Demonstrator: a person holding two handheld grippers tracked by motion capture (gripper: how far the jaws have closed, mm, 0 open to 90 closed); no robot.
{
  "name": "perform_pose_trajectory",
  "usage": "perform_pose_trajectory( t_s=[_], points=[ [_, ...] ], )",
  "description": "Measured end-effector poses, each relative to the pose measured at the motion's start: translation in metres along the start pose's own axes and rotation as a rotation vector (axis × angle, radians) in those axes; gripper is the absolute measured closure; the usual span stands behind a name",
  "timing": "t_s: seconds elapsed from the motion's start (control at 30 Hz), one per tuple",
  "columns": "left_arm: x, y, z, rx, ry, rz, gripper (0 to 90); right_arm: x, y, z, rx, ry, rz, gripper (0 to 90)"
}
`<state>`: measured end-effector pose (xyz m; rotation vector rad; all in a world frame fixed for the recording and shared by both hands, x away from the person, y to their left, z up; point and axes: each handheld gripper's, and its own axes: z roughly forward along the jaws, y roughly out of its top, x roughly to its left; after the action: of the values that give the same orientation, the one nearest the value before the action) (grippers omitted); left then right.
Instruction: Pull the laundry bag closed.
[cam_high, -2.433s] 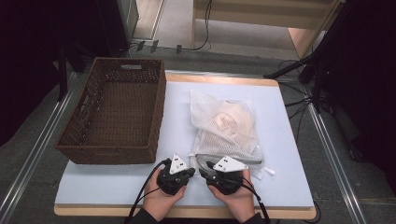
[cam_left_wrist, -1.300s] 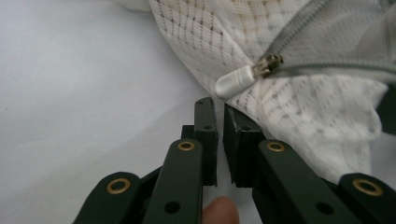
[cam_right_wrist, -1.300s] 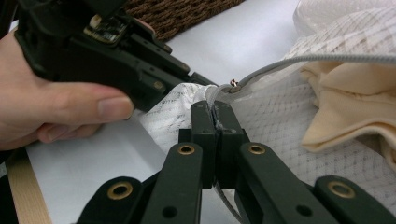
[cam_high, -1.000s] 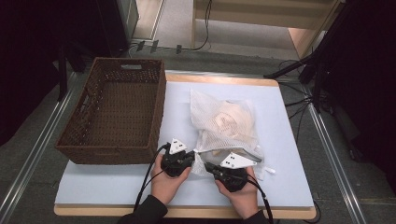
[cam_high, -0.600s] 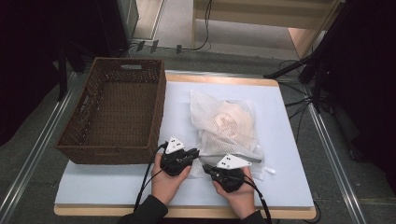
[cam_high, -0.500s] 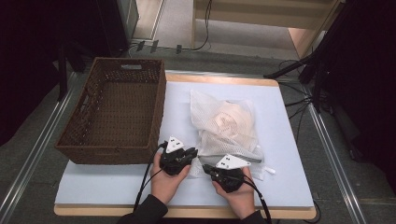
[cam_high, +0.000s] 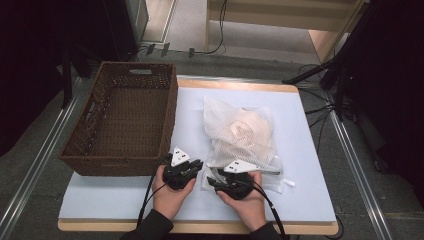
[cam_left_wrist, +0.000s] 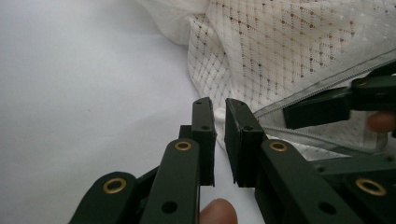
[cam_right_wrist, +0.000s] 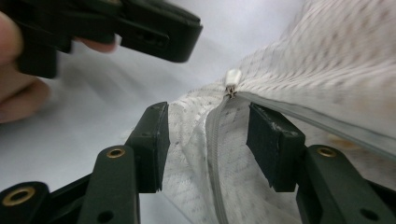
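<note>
Tabletop (cam_high: 125, 200) carried a wicker basket (cam_high: 125, 125) on the left and a white mesh laundry bag (cam_high: 242, 135) on the right, the two apart. The bag lay with its long axis running away from the person, stuffed with something pale. Its zipper (cam_right_wrist: 299, 116) ran across the near end, crosswise to that axis.

Both hands sat at that near end. The left gripper (cam_high: 186, 167) was at the bag's near left corner, jaws nearly pressed together on a thin bit of white fabric edge (cam_left_wrist: 219, 116), a pinch by the look of it. The right gripper (cam_high: 220, 179) was just beside it to the right, over the zipper line. Its jaws had just been opening and stood spread with mesh and zipper tape between them, pads not pressing.

Key relation: the white zipper pull (cam_right_wrist: 232, 77) lay just ahead of the right jaws, slightly beyond their tips, at the zipper's left end. Right hand nearer to it. Likely next: advance, clamp the pull, drag along the zipper while the left anchors the corner.
</note>
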<state>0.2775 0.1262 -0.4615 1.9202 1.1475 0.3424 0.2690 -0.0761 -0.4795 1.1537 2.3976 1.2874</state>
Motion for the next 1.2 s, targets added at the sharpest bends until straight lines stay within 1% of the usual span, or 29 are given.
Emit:
perform_pose_trajectory(
  t_s=[0.03,0.07,0.1,0.13,0.17,0.2,0.23,0.27,0.3,0.33,0.37,0.4,0.43,0.5,0.53,0.57,0.6,0.67,0.77,0.8,0.83,0.9,0.93,0.97,1.03,1.1,1.13,1.17,1.2],
  points=[
    [0.0,0.0,0.0,0.0,0.0,0.0,82.2,0.0,0.0,0.0,0.0,0.0,0.0,49.1],
    [0.0,-0.001,0.0,0.002,0.003,0.003,82.2,0.002,0.0,0.004,0.019,-0.018,-0.006,49.7],
    [0.0,-0.001,0.0,0.004,0.003,0.001,82.3,0.003,-0.001,0.006,0.019,-0.037,-0.02,52.1],
    [0.001,-0.002,0.0,0.007,0.0,0.002,82.5,0.004,0.0,0.007,0.019,-0.051,-0.022,54.9],
    [0.001,-0.002,0.0,0.012,0.005,0.006,83.3,0.004,0.001,0.008,0.027,-0.063,-0.048,67.8],
    [0.001,-0.003,0.001,0.014,0.007,0.006,83.3,0.004,0.001,0.008,0.027,-0.063,-0.048,67.8],
    [0.001,-0.004,0.001,0.022,0.008,0.007,83.9,0.005,0.001,0.008,0.032,-0.055,-0.064,83.3],
    [0.001,-0.004,0.002,0.027,0.009,0.01,84.4,0.005,0.002,0.008,0.038,-0.024,-0.065,88.6],
    [0.001,-0.004,0.002,0.027,0.009,0.01,84.7,0.005,0.002,0.008,0.038,-0.024,-0.065,88.6],
    [0.001,-0.004,0.002,0.032,0.01,0.012,84.7,0.005,0.002,0.008,0.042,-0.01,-0.067,89.1],
    [0.001,-0.005,0.003,0.036,0.009,0.012,85.0,0.006,0.001,0.005,0.02,0.0,-0.08,89.4],
    [0.001,-0.005,0.004,0.041,0.012,0.013,85.2,0.006,0.001,0.003,0.004,0.016,-0.083,89.5],
    [0.001,-0.006,0.005,0.048,0.013,0.011,85.2,0.006,0.001,0.003,0.004,0.016,-0.083,89.5],
    [0.001,-0.006,0.008,0.063,0.012,0.008,85.3,0.008,0.002,-0.003,-0.034,0.024,-0.096,89.5],
    [0.0,-0.005,0.012,0.089,0.032,0.014,85.1,0.008,0.003,-0.008,-0.062,0.04,-0.106,89.5],
    [-0.002,-0.005,0.013,0.095,0.029,0.022,85.1,0.009,0.004,-0.011,-0.075,0.048,-0.108,89.5],
    [-0.003,-0.005,0.015,0.104,0.023,0.036,84.9,0.009,0.004,-0.013,-0.08,0.052,-0.109,89.4],
    [-0.008,-0.004,0.017,0.103,0.033,0.065,84.3,0.009,0.004,-0.017,-0.091,0.059,-0.106,89.4],
    [-0.014,-0.004,0.02,0.101,0.024,0.075,84.7,0.009,0.003,-0.019,-0.091,0.067,-0.097,89.4],
    [-0.014,-0.004,0.02,0.101,0.024,0.075,84.9,0.009,0.003,-0.019,-0.093,0.071,-0.095,89.4],
    [-0.017,-0.003,0.022,0.102,0.008,0.075,85.1,0.009,0.002,-0.019,-0.092,0.074,-0.09,89.4],
    [-0.017,-0.002,0.023,0.102,0.001,0.077,85.2,0.008,0.002,-0.02,-0.093,0.076,-0.089,89.4],
    [-0.017,-0.002,0.022,0.089,-0.003,0.065,85.7,0.008,0.001,-0.021,-0.091,0.076,-0.091,89.3],
    [-0.017,-0.002,0.022,0.089,-0.003,0.065,86.2,0.008,0.001,-0.021,-0.091,0.076,-0.091,89.3],
    [-0.014,0.0,0.018,0.054,-0.006,0.033,86.6,0.007,0.0,-0.021,-0.092,0.072,-0.091,89.2],
    [-0.014,0.002,0.014,0.02,-0.01,0.019,87.0,0.005,-0.002,-0.02,-0.083,0.066,-0.084,89.2],
    [-0.013,0.003,0.012,0.005,-0.02,0.015,87.0,0.005,-0.002,-0.02,-0.083,0.066,-0.084,89.2],
    [-0.014,0.004,0.01,-0.022,-0.044,0.002,86.7,0.004,-0.004,-0.018,-0.074,0.062,-0.084,89.2],
    [-0.014,0.004,0.009,-0.027,-0.058,-0.008,86.4,0.005,-0.004,-0.017,-0.071,0.061,-0.081,89.2]
  ],
)
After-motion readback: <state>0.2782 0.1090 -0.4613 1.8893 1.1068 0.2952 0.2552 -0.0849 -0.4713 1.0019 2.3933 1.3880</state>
